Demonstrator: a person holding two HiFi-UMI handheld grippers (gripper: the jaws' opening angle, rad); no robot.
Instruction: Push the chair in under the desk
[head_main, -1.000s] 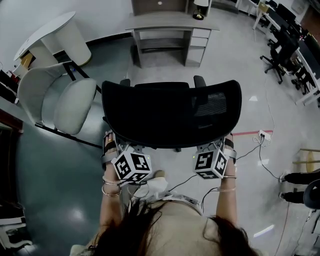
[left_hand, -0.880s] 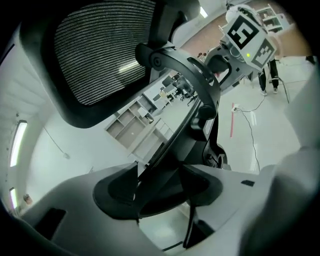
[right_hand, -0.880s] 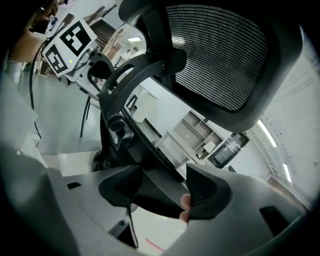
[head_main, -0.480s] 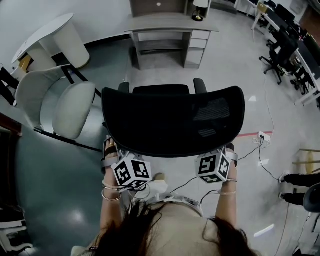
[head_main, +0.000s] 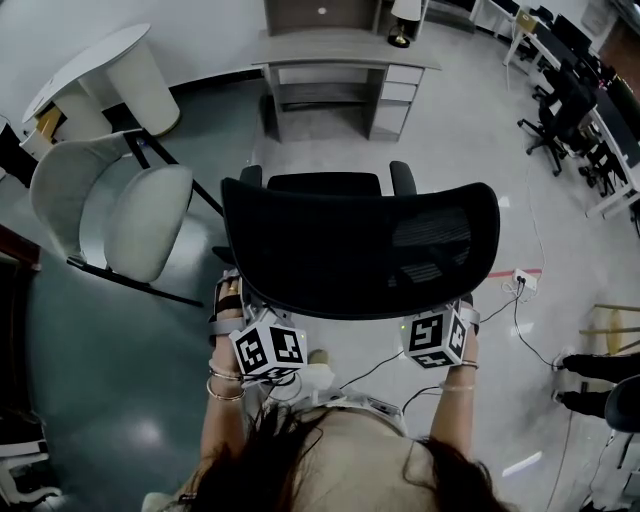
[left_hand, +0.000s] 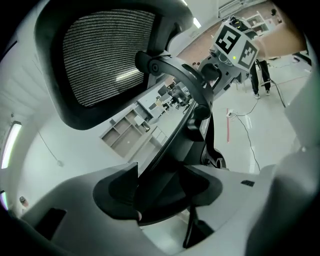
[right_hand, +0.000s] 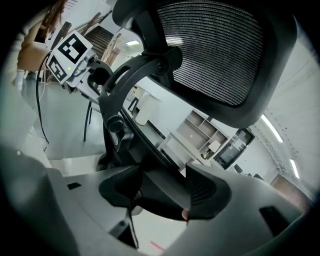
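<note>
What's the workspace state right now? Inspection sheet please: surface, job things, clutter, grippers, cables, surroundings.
Surface: glossy floor, grey-green at left, pale at right.
Job's things: black mesh-back chair faces the desk, apart from it, not yet under.
Clutter: white armchair stands left of the chair.
Grippers: left gripper and right gripper are each shut on the chair's back frame.
Cables: cords trail from the grippers; power strip lies on the floor at right.
Surroundings: round table at far left; office chairs at far right.
</note>
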